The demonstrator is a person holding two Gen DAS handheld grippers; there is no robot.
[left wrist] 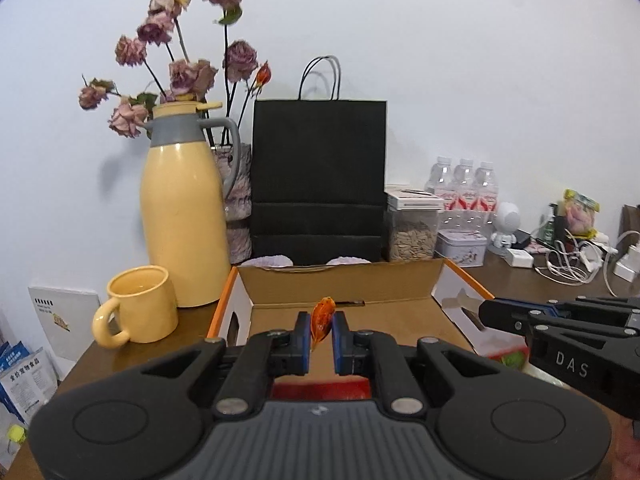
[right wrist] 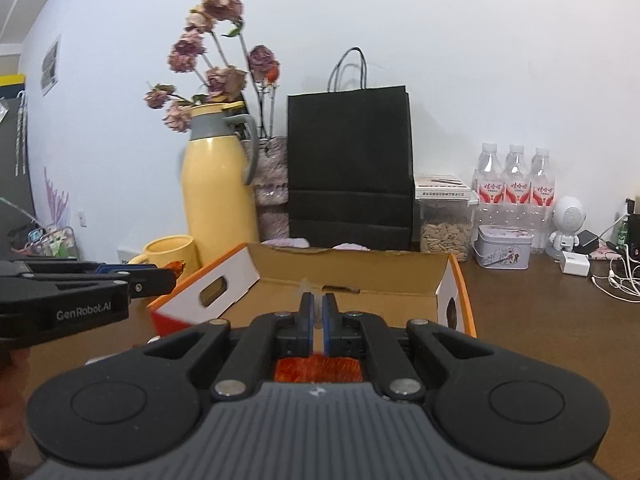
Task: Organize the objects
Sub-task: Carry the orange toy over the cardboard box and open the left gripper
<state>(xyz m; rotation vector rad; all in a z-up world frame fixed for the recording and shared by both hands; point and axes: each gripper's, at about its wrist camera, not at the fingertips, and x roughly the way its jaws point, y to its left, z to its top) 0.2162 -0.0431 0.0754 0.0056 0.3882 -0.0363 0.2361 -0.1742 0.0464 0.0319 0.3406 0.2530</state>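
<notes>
In the left wrist view, the left gripper (left wrist: pixel 321 334) has its blue fingers (left wrist: pixel 303 334) nearly closed on a small orange wrapped candy (left wrist: pixel 322 317), which pokes up between them. Just past the fingers lies an open cardboard box (left wrist: pixel 344 284) with orange and white sides, near the front edge of the brown surface (left wrist: pixel 532 286). A tall yellow jug (left wrist: pixel 182 216) stands at the back left with a yellow mug (left wrist: pixel 140 304) in front of it, close to the left edge. Dried pink flowers (left wrist: pixel 180 60) rise behind the jug. A black paper bag (left wrist: pixel 318 176) stands behind the box. The right gripper (left wrist: pixel 486 314) comes in from the right side, over the right end of the box. In the right wrist view, the right gripper (right wrist: pixel 318 312) has its fingers (right wrist: pixel 306 314) closed tight on a thin, clear bit of wrapper (right wrist: pixel 308 288) that sticks up between them; it is too blurry to tell more. The box (right wrist: pixel 352 276) sits right ahead. The left gripper (right wrist: pixel 170 276) reaches in from the left, with the candy (right wrist: pixel 177 267) at its tip, just beside the left end of the box. Water bottles (right wrist: pixel 514 180) stand at the back right, with a small tin (right wrist: pixel 504 246) in front of them.
</notes>
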